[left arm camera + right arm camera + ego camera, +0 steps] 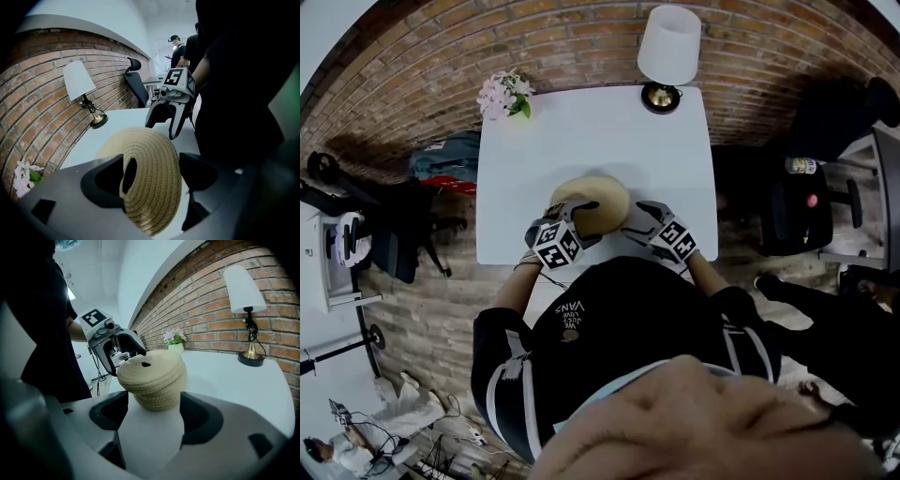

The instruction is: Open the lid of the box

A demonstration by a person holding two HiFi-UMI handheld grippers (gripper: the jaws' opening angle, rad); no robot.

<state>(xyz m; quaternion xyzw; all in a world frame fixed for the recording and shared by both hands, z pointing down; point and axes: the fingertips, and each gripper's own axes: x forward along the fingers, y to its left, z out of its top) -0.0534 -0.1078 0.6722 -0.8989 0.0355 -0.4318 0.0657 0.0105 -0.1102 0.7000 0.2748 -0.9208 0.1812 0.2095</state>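
A round woven straw box point(591, 202) stands near the front edge of the white table point(591, 131). Its lid point(150, 371), with a small dark hole on top, sits askew on the box body point(159, 399), shifted and tipped toward the left gripper. My left gripper point(575, 217) is at the box's left side, open. In the left gripper view the lid point(154, 187) lies between its spread jaws, ringed top toward the camera. My right gripper point(639, 220) is at the box's right side, open, with the box just beyond its jaws.
A white-shaded lamp point(667, 52) stands at the table's far right corner and a small pot of flowers point(506, 96) at the far left. A brick wall runs behind. A black office chair point(811, 202) stands to the right of the table.
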